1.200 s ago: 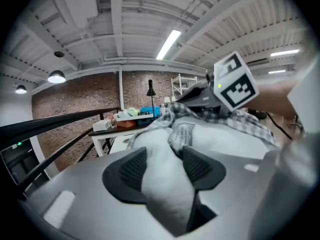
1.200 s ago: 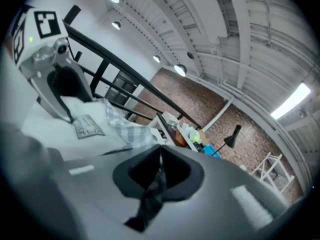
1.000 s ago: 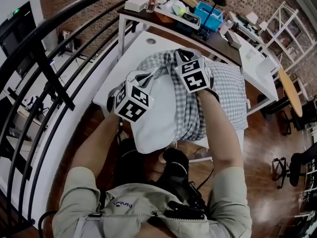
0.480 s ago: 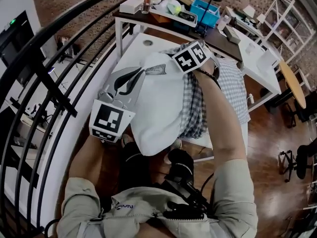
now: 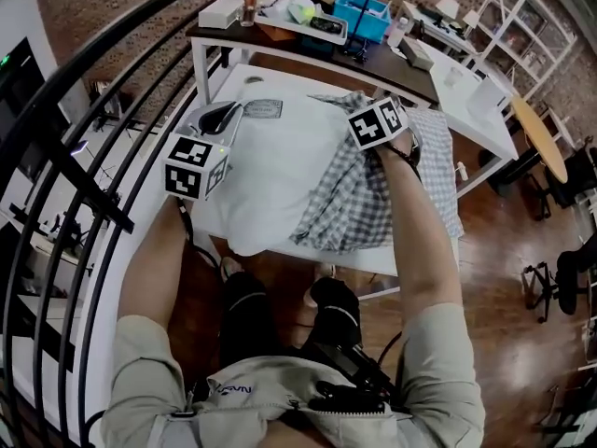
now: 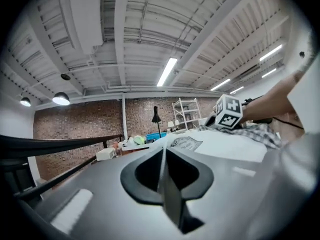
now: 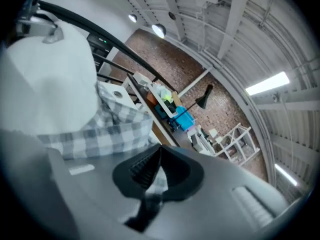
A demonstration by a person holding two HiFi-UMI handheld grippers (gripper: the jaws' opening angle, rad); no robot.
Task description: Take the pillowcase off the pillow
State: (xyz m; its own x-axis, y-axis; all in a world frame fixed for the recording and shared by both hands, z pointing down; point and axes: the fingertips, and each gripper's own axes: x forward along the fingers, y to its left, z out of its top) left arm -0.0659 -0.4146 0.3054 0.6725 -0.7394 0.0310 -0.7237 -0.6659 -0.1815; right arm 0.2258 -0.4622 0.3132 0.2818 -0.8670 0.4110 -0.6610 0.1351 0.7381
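Pillowcase [image 5: 354, 194], soft light cloth probably best pulled by its open hem, sits clamped in the closed right claw [image 7: 152, 174] while the closed left claw [image 6: 165, 179] pinches the pillow [image 5: 280, 166].

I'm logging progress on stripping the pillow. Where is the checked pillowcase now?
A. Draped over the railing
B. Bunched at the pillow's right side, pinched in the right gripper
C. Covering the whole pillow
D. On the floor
B: the checked pillowcase lies bunched to the right of the bare white pillow, and its fabric sits between the shut jaws of the right gripper.
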